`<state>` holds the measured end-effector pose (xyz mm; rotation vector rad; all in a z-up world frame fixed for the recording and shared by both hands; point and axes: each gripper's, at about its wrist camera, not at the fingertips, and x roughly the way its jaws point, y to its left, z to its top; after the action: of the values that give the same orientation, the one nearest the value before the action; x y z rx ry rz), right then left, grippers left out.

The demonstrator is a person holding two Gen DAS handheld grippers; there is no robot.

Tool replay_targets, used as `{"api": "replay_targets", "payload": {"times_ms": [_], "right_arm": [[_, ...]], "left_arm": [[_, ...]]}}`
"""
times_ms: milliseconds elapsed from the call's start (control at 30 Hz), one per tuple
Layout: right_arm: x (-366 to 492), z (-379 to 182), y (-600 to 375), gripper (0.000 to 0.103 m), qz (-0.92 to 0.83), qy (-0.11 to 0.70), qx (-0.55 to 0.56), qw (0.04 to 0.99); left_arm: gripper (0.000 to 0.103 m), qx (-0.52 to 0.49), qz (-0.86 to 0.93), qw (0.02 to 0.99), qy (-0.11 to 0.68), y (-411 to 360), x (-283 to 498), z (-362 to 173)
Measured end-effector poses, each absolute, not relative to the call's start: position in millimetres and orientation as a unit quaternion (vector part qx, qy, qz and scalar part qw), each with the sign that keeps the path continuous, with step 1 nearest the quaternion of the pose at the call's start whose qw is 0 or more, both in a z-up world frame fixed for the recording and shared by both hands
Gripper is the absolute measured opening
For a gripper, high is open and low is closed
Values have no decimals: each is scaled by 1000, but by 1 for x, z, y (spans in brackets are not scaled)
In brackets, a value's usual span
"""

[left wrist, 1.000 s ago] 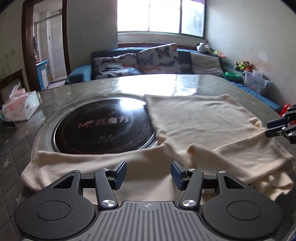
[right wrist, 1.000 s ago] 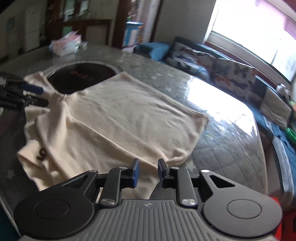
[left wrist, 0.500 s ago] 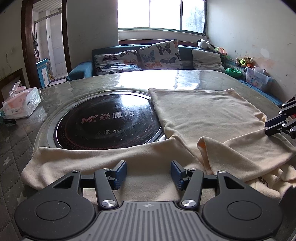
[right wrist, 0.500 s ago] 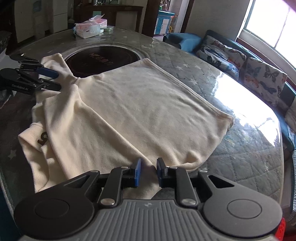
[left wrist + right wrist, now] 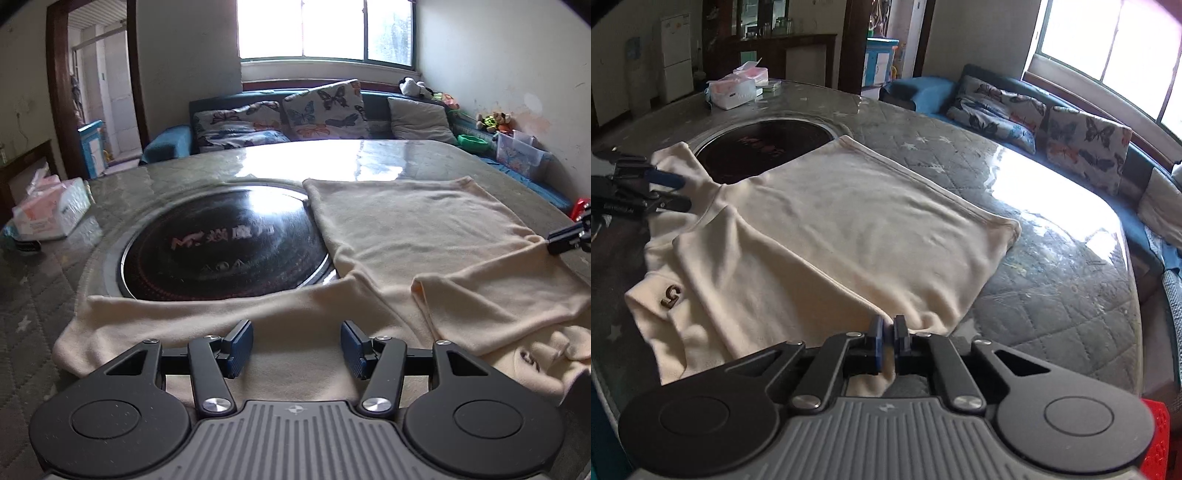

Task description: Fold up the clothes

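A cream long-sleeved top (image 5: 849, 221) lies spread on the table, partly over a round black hotplate (image 5: 764, 144). One sleeve is folded across its body, and a small brown "5" mark (image 5: 670, 295) shows near the collar end. My right gripper (image 5: 888, 339) is shut on a fold of cloth at the top's near edge; fabric shows between the blue pads. In the left wrist view it appears at the far right (image 5: 552, 243), touching the cream top (image 5: 424, 236). My left gripper (image 5: 297, 345) hovers open over the other sleeve, pads well apart and nothing between them. It also shows in the right wrist view (image 5: 685, 192).
The quilt-patterned table (image 5: 1052, 295) has a glossy top. A tissue pack (image 5: 48, 214) sits at its far left. A blue sofa with butterfly cushions (image 5: 325, 110) runs behind the table under the window. A red object (image 5: 1156, 443) lies low beside my right gripper.
The right gripper's jaws have closed from a narrow gap onto the cloth edge. The left gripper has kept its place and its opening.
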<state>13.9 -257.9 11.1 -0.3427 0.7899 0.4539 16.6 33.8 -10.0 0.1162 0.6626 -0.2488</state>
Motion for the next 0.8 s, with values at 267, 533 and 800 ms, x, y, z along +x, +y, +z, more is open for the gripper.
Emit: {"api": "replay_targets", "payload": {"times_ms": [267,533,800], "right_arm": [[-18,24,-254,12,208,358,-141,899],[-52,-4,-250,12,209,383,-127,891],[-44,14,-257,13,194,360,-115,906]], "left_arm": [[46,48,-238,928,284,-16,0,14],[22,88,-278,904,312,-54,2,-11],[18,75,-237,915,317,-25,7,-5]]}}
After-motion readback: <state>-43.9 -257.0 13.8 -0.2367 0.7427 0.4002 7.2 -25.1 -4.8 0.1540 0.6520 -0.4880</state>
